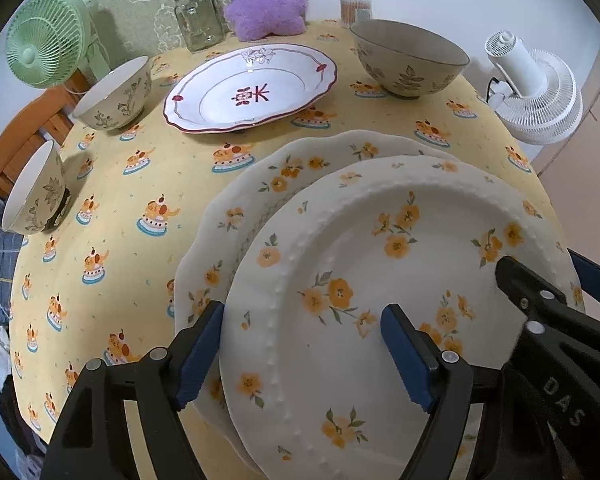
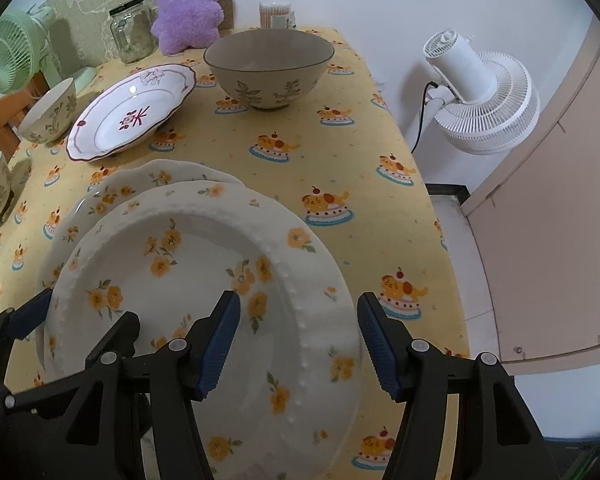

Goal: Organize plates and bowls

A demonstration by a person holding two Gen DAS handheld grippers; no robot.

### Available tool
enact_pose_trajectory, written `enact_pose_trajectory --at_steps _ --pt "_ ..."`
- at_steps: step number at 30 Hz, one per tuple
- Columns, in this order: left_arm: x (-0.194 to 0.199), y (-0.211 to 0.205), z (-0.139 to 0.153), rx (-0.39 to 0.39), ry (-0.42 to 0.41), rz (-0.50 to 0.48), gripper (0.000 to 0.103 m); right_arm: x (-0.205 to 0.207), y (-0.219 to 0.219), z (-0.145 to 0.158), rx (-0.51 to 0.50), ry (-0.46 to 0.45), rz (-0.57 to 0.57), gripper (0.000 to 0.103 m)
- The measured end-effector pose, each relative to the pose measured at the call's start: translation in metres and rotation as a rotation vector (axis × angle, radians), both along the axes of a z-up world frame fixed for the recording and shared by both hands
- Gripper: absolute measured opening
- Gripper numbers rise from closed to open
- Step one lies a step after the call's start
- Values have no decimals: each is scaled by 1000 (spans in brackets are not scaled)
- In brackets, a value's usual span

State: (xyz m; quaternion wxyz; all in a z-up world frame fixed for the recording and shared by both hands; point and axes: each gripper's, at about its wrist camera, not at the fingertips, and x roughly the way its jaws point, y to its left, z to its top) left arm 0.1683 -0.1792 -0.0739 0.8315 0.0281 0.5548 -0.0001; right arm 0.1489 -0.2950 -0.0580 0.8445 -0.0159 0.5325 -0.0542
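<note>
A white beaded plate with orange flowers (image 1: 380, 260) (image 2: 204, 264) lies on top of a larger scalloped flower plate (image 1: 300, 168) (image 2: 172, 172), shifted toward the near right. My left gripper (image 1: 304, 352) is open astride the beaded plate's left rim, one blue pad outside the edge and one over the well. My right gripper (image 2: 300, 344) is open astride the right rim in the same way. Each gripper shows in the other's view, the right gripper (image 1: 556, 280) and the left gripper (image 2: 76, 320). Farther back stand a red-trimmed plate (image 1: 252, 88), a large leaf-pattern bowl (image 1: 408, 60) and two small bowls (image 1: 116, 96) (image 1: 36, 192).
The yellow tablecloth (image 1: 148, 168) covers the table. At the back are a glass jar (image 1: 198, 18), a purple plush (image 1: 266, 0) and a cotton-swab holder (image 1: 356, 8). A green fan (image 1: 48, 40) stands back left, a white fan (image 2: 480, 100) beyond the right edge, beside a beige panel (image 2: 560, 220).
</note>
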Motion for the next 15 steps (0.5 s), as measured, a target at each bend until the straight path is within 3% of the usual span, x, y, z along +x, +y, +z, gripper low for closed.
enact_pose_trajectory --at_steps 4,7,9,15 --pt "-1 -1 7 3 0 -28 81 -6 -4 7 -10 5 -8 63" --pt "-3 0 19 3 -29 -39 87 -11 -7 10 -19 11 -8 54" --pt "-4 -1 22 5 -36 -41 88 -14 -9 10 11 18 -2 43" --pt "-5 -4 20 33 -25 -29 88 -8 -2 4 13 39 35 42"
